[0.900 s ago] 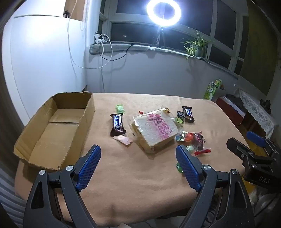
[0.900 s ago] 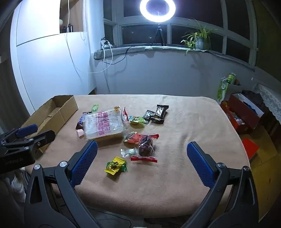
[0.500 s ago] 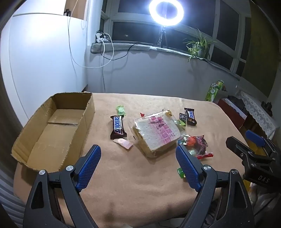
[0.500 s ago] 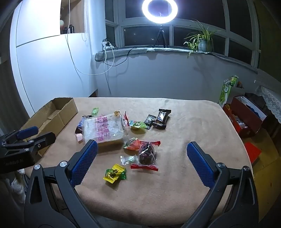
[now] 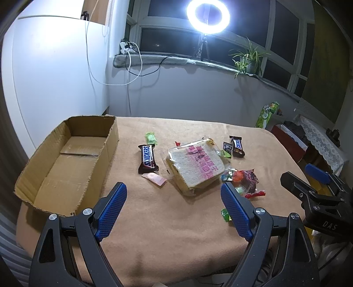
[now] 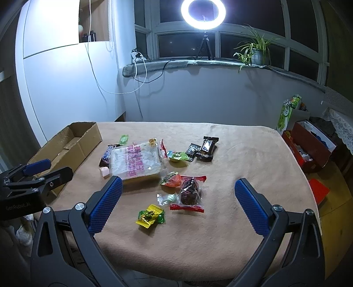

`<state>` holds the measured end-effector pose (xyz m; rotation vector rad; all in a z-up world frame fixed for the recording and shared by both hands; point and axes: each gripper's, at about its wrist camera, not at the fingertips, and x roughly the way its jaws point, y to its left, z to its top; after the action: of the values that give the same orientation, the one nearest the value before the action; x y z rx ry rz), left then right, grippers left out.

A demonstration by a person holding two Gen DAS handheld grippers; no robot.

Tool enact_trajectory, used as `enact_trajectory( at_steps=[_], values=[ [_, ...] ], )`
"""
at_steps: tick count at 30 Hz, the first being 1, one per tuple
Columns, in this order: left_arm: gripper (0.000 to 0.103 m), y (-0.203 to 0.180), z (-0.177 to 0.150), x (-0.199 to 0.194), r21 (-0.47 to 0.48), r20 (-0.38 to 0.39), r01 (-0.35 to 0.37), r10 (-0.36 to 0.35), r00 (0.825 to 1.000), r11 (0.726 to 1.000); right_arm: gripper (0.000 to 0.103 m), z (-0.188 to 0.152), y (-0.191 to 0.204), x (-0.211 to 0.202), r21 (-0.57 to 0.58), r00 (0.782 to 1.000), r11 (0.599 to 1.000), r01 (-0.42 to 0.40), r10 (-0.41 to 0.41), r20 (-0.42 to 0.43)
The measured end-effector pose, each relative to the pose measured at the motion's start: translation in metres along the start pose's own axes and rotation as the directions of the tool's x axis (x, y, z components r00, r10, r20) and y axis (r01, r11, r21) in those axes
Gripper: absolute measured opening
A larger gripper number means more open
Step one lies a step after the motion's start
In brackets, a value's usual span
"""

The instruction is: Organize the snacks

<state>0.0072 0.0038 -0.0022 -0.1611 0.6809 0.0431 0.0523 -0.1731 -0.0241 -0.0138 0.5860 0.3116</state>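
Snacks lie scattered on a tan-covered table (image 5: 176, 231). A bagged bread slice (image 5: 195, 164) (image 6: 135, 162) lies mid-table, a Snickers bar (image 5: 148, 159) to its left, a pink candy (image 5: 154, 178), a green candy (image 5: 150, 138), a small Snickers (image 6: 207, 148), and a yellow-green candy (image 6: 151, 216) near the front. An open, empty cardboard box (image 5: 64, 161) (image 6: 66, 145) sits at the left. My left gripper (image 5: 174, 209) is open and empty above the front edge. My right gripper (image 6: 178, 205) is open and empty above the front candies.
A ring light on a tripod (image 5: 208, 16) and a potted plant (image 6: 256, 51) stand on the windowsill behind. A red box (image 6: 308, 148) and green carton (image 6: 286, 114) stand right of the table. White cabinet at left.
Both grippers have drawn back and risen slightly, so the table and snacks sit lower in both views. Both stay open. No snack has moved.
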Motion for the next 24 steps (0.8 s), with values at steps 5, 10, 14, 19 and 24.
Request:
enact_trajectory(
  at_steps=[5,10,14,19,24],
  values=[
    [0.087,-0.0012,-0.0011,-0.0022,0.002,0.003,0.002,-0.002,1.000,1.000,0.103,-0.0012,0.0040,-0.0027,-0.010,1.000,1.000,0.004,-0.004,0.003],
    [0.087,-0.0010,-0.0015,-0.0043,-0.002,0.003,0.003,-0.003,1.000,1.000,0.103,-0.0016,0.0049,-0.0028,-0.011,1.000,1.000,0.001,-0.001,0.004],
    [0.087,-0.0019,-0.0018,-0.0047,0.001,0.000,0.004,-0.004,1.000,1.000,0.103,-0.0013,0.0045,-0.0022,-0.011,1.000,1.000,0.003,-0.003,0.002],
    [0.087,-0.0024,-0.0012,-0.0038,0.002,-0.002,0.005,-0.005,1.000,1.000,0.103,-0.0021,0.0051,-0.0034,-0.007,1.000,1.000,0.002,-0.002,-0.002],
    [0.087,-0.0025,-0.0011,-0.0030,0.002,-0.003,0.005,-0.005,1.000,1.000,0.103,-0.0028,0.0047,-0.0022,0.001,1.000,1.000,-0.003,0.003,-0.007]
  ],
)
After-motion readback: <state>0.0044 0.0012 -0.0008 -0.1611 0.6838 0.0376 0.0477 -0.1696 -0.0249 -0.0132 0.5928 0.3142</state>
